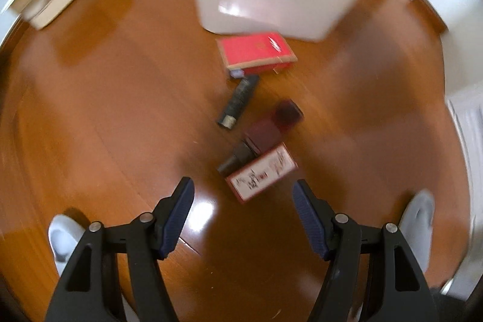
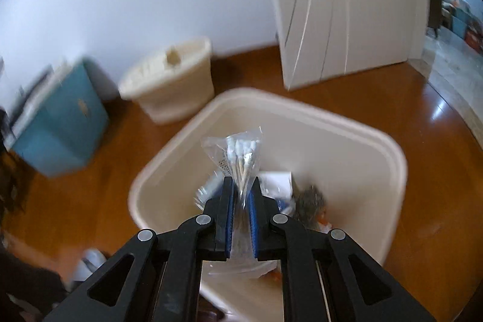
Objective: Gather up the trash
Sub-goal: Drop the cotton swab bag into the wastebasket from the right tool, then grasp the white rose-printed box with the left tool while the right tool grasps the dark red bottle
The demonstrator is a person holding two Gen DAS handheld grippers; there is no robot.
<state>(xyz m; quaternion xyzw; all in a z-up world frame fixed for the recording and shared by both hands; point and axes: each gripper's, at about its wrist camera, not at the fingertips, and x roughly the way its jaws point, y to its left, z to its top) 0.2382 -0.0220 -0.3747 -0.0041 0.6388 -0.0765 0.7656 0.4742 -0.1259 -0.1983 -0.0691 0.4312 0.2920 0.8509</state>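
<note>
Right gripper clamped on bag of cotton swabs, held above cream bin. Left gripper spread wide over floor, near white-labelled box, dark tube, red box

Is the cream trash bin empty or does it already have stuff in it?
Not empty. The cream trash bin already holds papers and wrappers at its bottom, below the bag of cotton swabs.
</note>
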